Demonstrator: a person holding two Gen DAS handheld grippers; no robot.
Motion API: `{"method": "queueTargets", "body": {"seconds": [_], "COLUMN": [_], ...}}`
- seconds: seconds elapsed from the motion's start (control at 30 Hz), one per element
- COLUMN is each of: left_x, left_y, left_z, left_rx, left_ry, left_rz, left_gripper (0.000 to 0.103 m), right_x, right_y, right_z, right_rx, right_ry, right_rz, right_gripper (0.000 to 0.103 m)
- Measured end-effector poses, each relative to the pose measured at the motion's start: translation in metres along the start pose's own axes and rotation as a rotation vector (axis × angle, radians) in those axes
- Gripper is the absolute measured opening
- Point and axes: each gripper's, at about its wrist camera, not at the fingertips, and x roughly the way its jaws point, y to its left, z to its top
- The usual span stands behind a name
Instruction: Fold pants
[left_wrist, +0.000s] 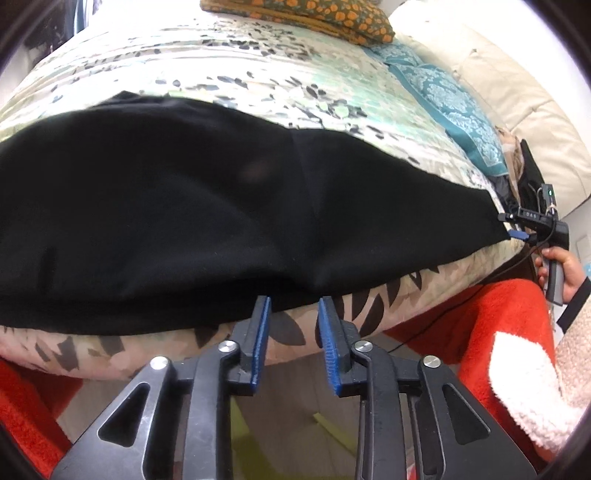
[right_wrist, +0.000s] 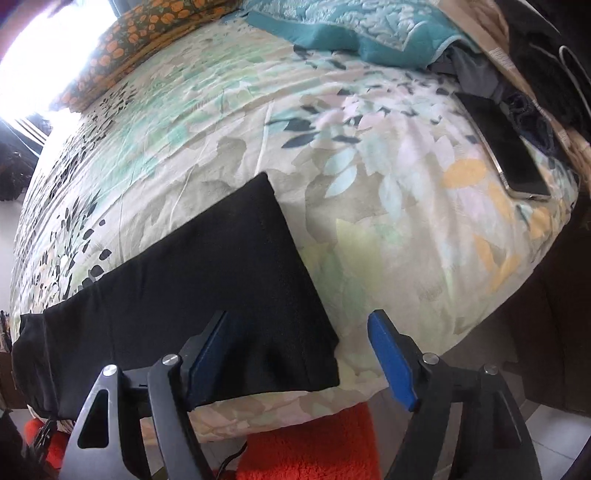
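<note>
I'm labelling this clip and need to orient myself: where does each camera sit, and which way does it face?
Left wrist view: on the left tool, looking down at the black pants on the bed's near edge; the person's right hand shows at far right.
Right wrist view: on the right tool, open over the pants' corner, facing across the floral bedspread toward a phone.
Both share pants, bedspread, the orange-flowered pillow and red blanket.

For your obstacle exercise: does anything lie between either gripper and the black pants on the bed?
Nothing visible does. The left gripper stands open at the near edge of the pants; the right gripper is open over their corner. The phone lies well aside.
</note>
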Motion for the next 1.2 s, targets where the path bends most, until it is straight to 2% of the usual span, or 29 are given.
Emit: {"method": "queueTargets", "body": {"seconds": [0.07, 0.13, 0.23, 0.3, 0.33, 0.37, 0.4, 0.43, 0.53, 0.6, 0.7, 0.77, 0.83, 0.93, 1.03, 1.07, 1.1, 1.13, 1.2], "left_x": [-0.021, -0.039, -0.045, -0.035, -0.028, -0.017, -0.008, -0.008, -0.023, -0.030, -0.026, -0.025, -0.027, -0.031, -0.035, -0.035, -0.034, -0.033, -0.035], "left_y": [0.012, 0.038, 0.094, 0.138, 0.159, 0.179, 0.194, 0.202, 0.193, 0.191, 0.189, 0.190, 0.190, 0.195, 0.201, 0.202, 0.201, 0.200, 0.203], "left_z": [0.012, 0.034, 0.071, 0.085, 0.086, 0.083, 0.074, 0.060, 0.028, 0.021, 0.021, 0.021, 0.019, 0.017, 0.014, 0.014, 0.014, 0.014, 0.015], "left_rx": [-0.019, -0.056, -0.110, -0.157, -0.187, -0.221, -0.253, -0.265, -0.191, -0.182, -0.198, -0.181, -0.160, -0.178, -0.193, -0.194, -0.193, -0.190, -0.183], "left_ry": [-0.095, -0.211, -0.313, -0.294, -0.242, -0.138, -0.039, 0.001, 0.006, -0.007, -0.025, -0.032, -0.034, -0.041, -0.044, -0.044, -0.044, -0.043, -0.041], "left_rz": [0.014, 0.070, 0.222, 0.365, 0.403, 0.432, 0.432, 0.418, 0.427, 0.427, 0.416, 0.422, 0.426, 0.397, 0.366, 0.361, 0.362, 0.363, 0.365], "left_gripper": [0.057, 0.069, 0.070, 0.066, 0.056, 0.037, 0.028, 0.024, 0.024, 0.026, 0.026, 0.026, 0.026, 0.027, 0.027, 0.027, 0.027, 0.027, 0.027], "right_x": [-0.023, -0.044, -0.067, -0.076, -0.078, -0.078, -0.078, -0.077, -0.070, -0.056, -0.013, 0.022, 0.051, 0.095, 0.128, 0.134, 0.136, 0.139, 0.146], "right_y": [0.008, 0.027, 0.073, 0.115, 0.138, 0.164, 0.190, 0.216, 0.305, 0.371, 0.478, 0.539, 0.590, 0.645, 0.680, 0.688, 0.694, 0.699, 0.703], "right_z": [-0.002, -0.005, -0.007, -0.009, -0.010, -0.014, -0.017, -0.019, -0.028, -0.034, -0.040, -0.040, -0.038, -0.035, -0.047, -0.052, -0.056, -0.059, -0.060], "right_rx": [-0.043, -0.105, -0.176, -0.223, -0.243, -0.260, -0.281, -0.306, -0.426, -0.517, -0.616, -0.615, -0.622, -0.645, -0.676, -0.716, -0.761, -0.795, -0.806], "right_ry": [-0.079, -0.135, -0.164, -0.166, -0.163, -0.155, -0.140, -0.119, -0.037, 0.039, 0.210, 0.315, 0.369, 0.480, 0.687, 0.721, 0.709, 0.694, 0.652], "right_rz": [-0.043, -0.032, 0.064, 0.155, 0.199, 0.246, 0.296, 0.346, 0.513, 0.614, 0.744, 0.771, 0.754, 0.727, 0.748, 0.734, 0.692, 0.646, 0.583], "right_gripper": [0.076, 0.076, 0.076, 0.076, 0.076, 0.077, 0.077, 0.077, 0.079, 0.079, 0.079, 0.079, 0.079, 0.076, 0.053, 0.040, 0.018, 0.010, 0.010]}}
